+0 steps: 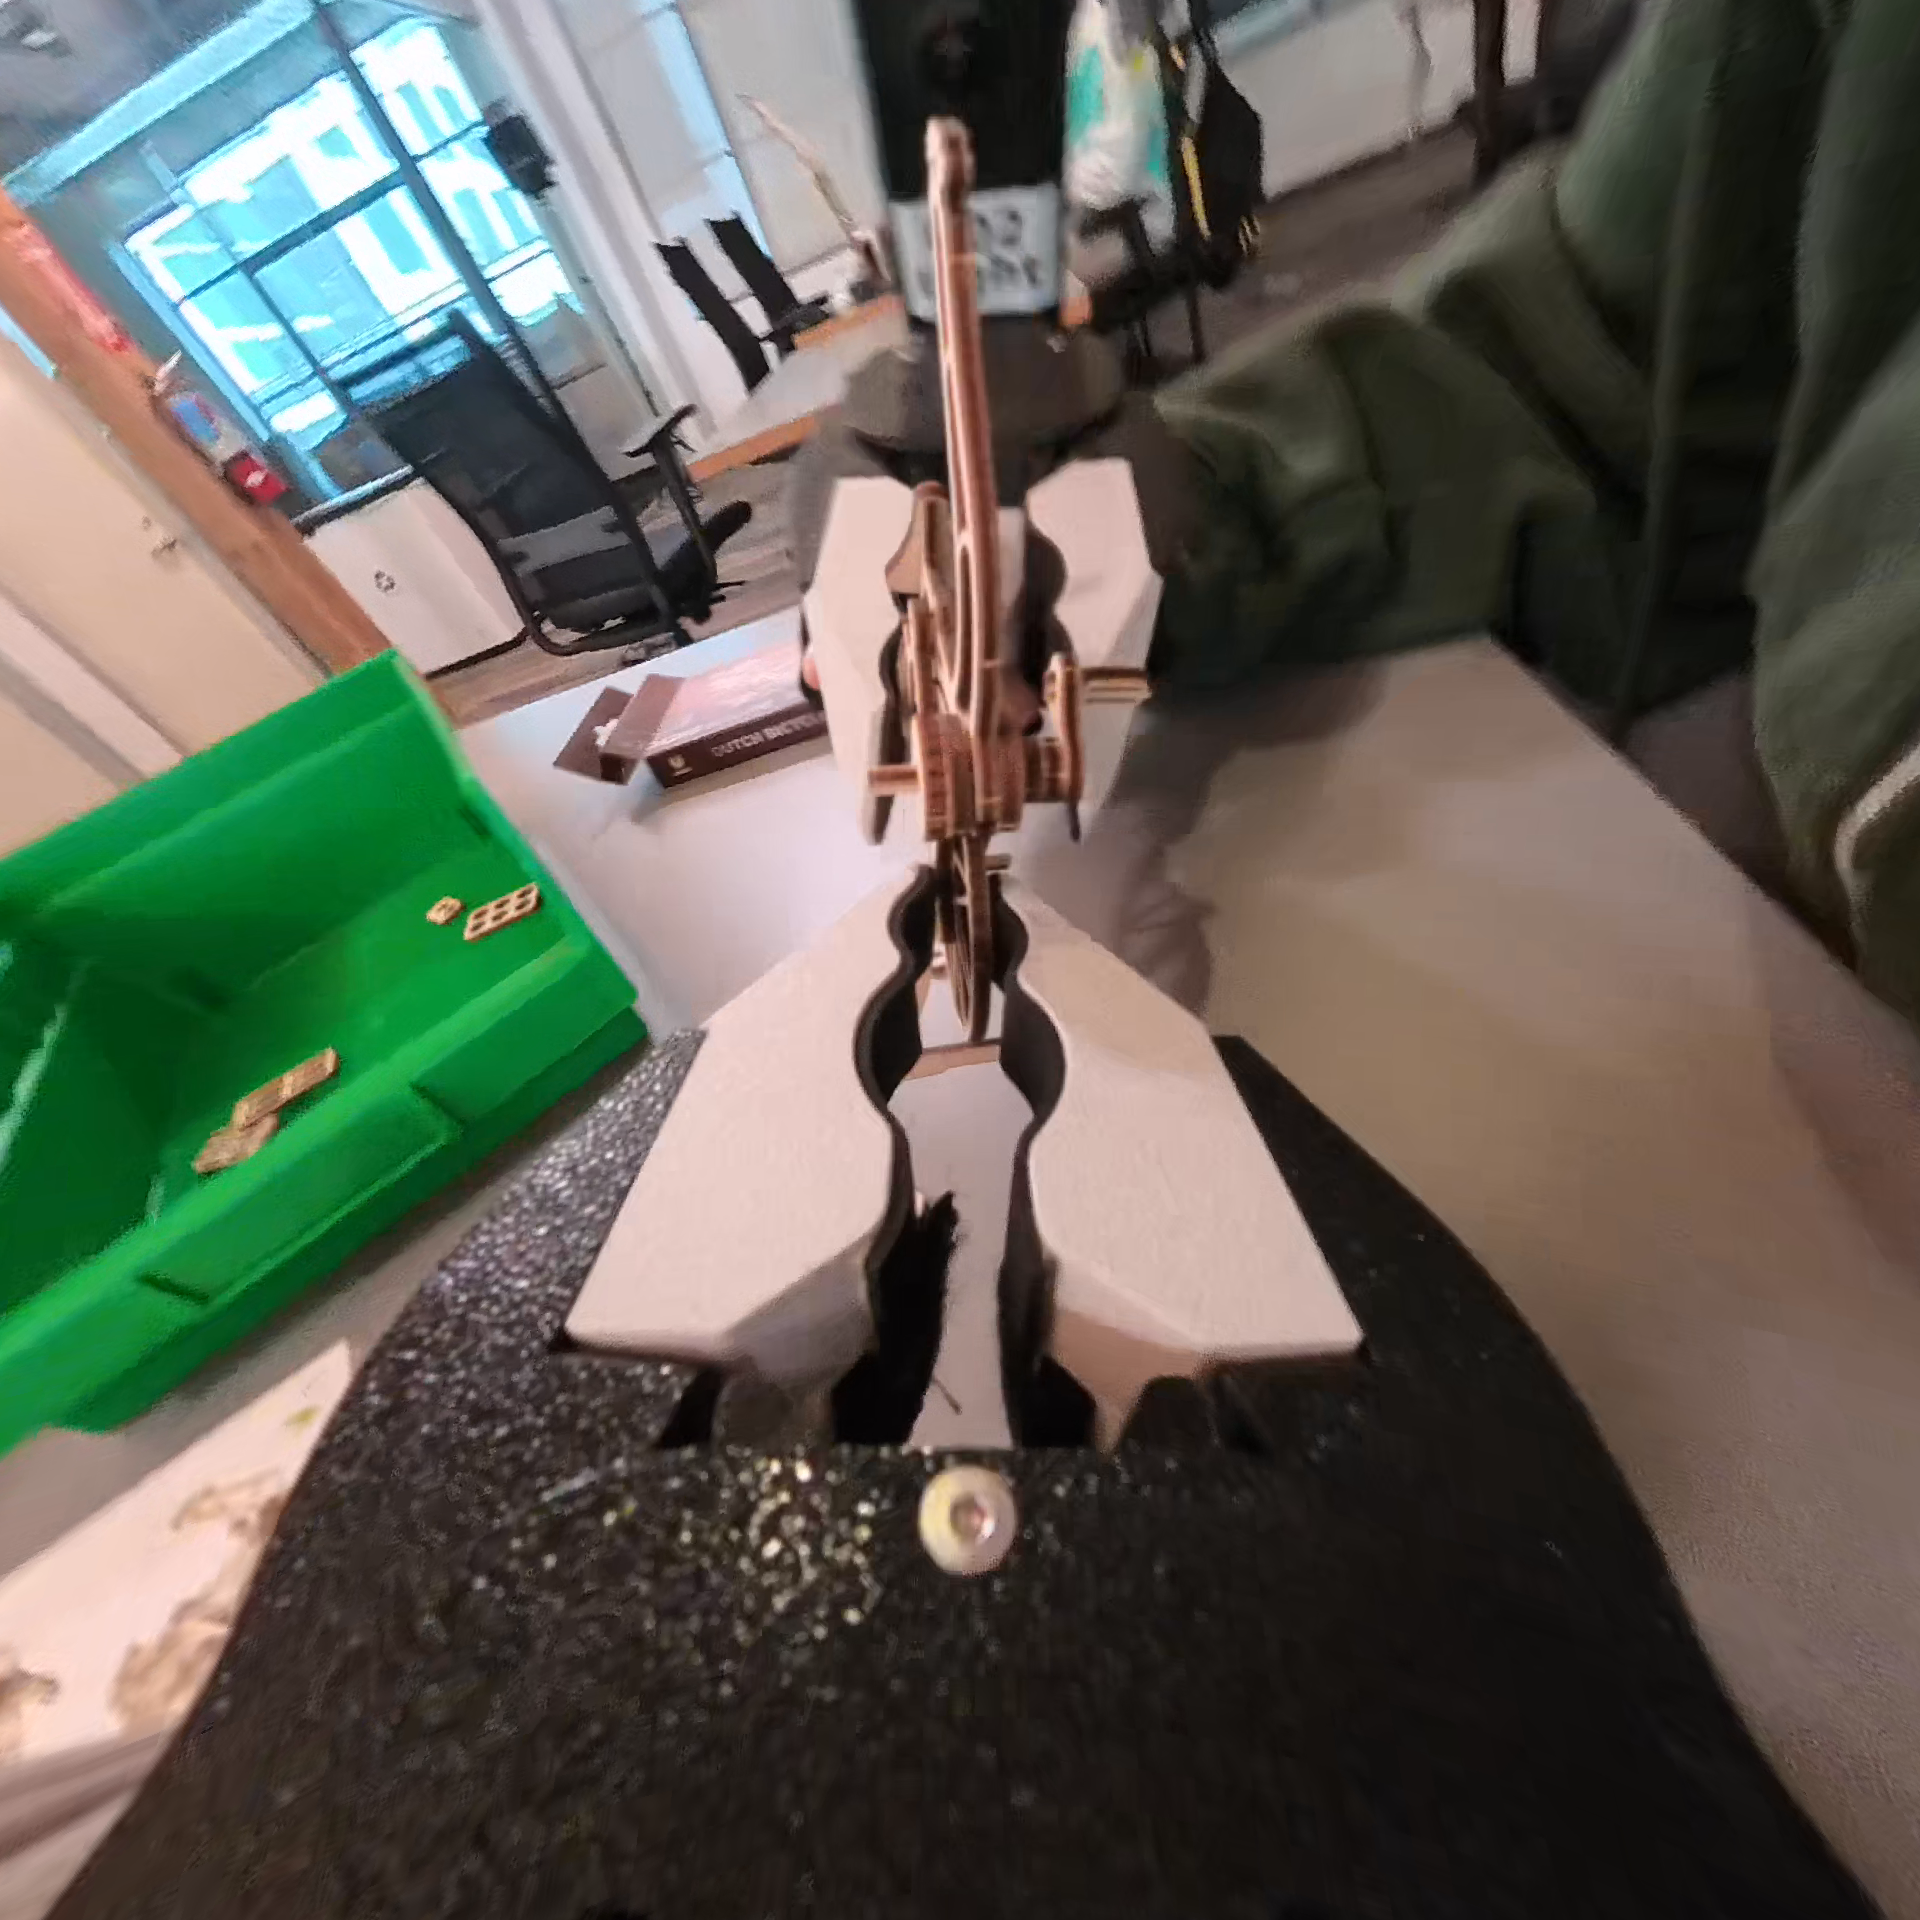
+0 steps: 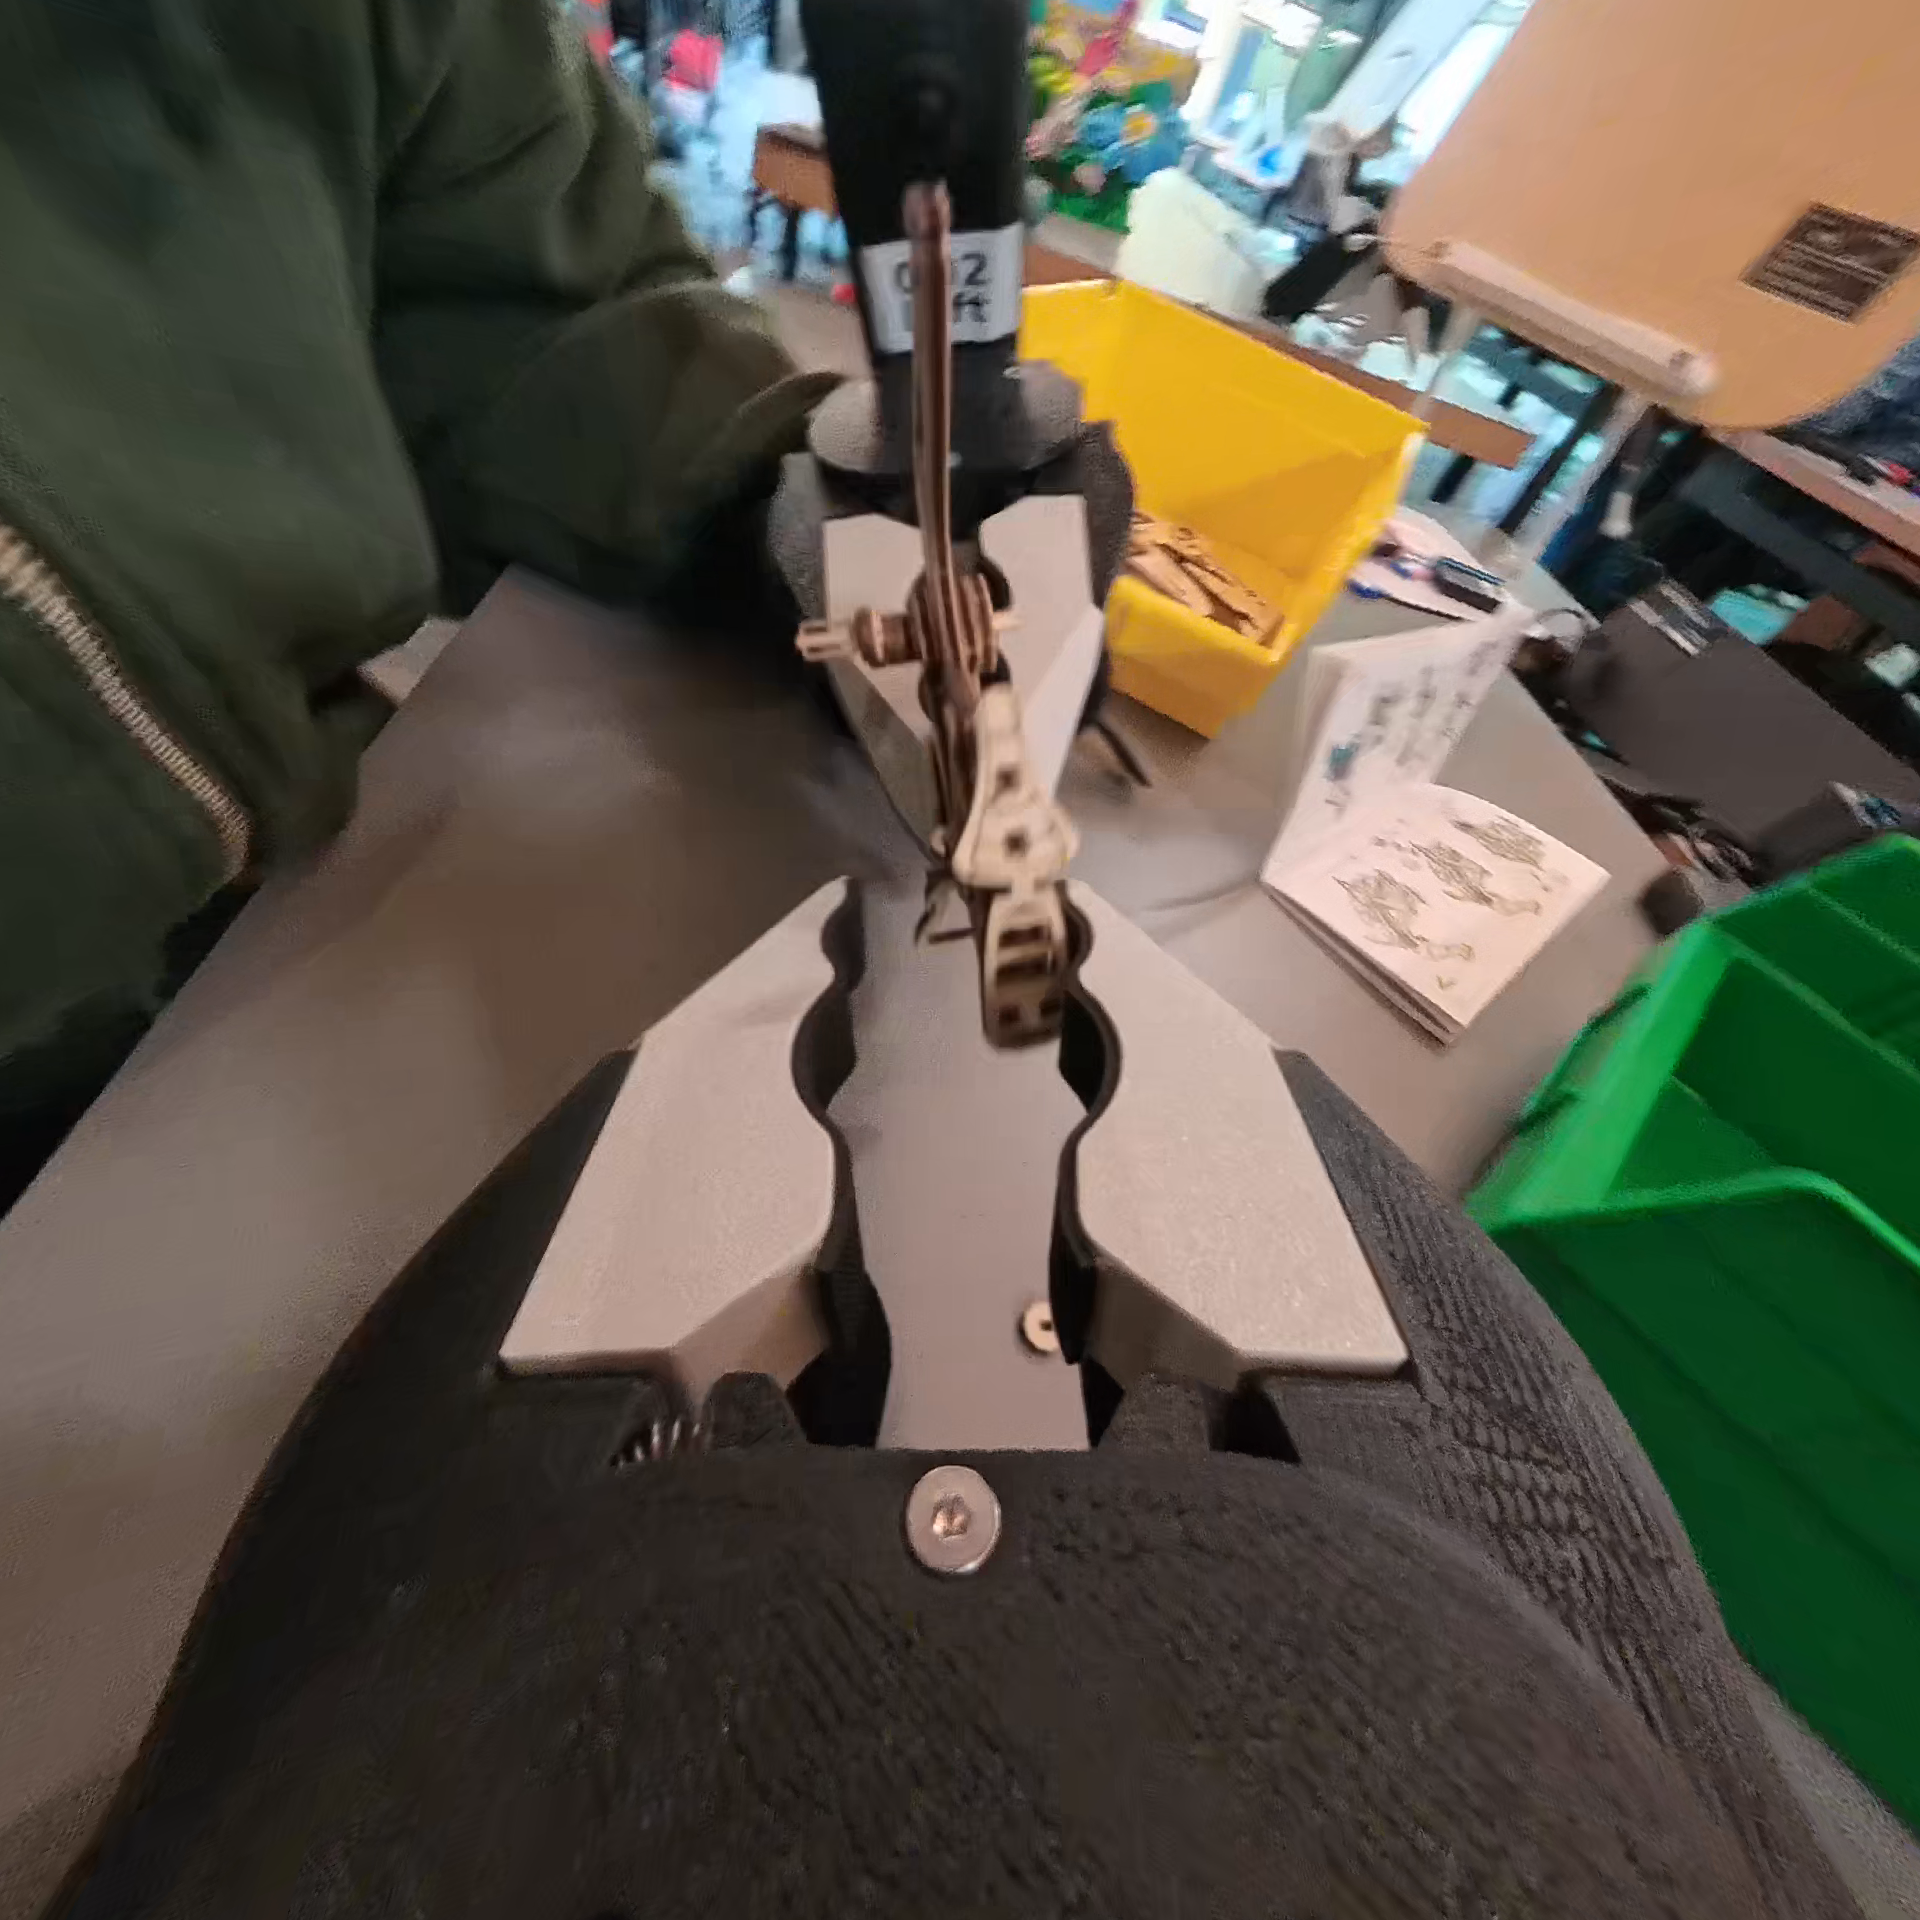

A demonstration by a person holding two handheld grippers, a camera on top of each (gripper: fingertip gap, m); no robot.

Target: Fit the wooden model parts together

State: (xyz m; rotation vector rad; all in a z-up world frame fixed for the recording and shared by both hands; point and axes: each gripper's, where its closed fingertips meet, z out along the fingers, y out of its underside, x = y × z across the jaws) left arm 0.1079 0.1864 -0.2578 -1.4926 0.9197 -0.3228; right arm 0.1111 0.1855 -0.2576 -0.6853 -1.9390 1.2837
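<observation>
Both hand-held grippers grip one wooden model above the grey table.

The wooden model (image 1: 961, 665), a thin, partly built bicycle-like frame with gears and a crank, stands upright in the air between the two grippers, seen edge-on. The left gripper (image 1: 961, 940) is closed down on the model's lower wheel end, its grey fingers (image 1: 790, 1049) nearly together. Facing it, the right gripper (image 2: 961, 920) is narrowed onto the model's other end, with a pale perforated piece pressed against its right-hand finger. A green sleeve (image 1: 1455, 468) reaches in from the side. On the table (image 2: 520, 883) lie a green bin (image 1: 312, 935) with small wooden pieces (image 1: 275, 1107), a yellow bin (image 2: 1226, 488) of parts, an open instruction booklet (image 2: 1423, 904) and a dark box (image 1: 717, 717).
</observation>
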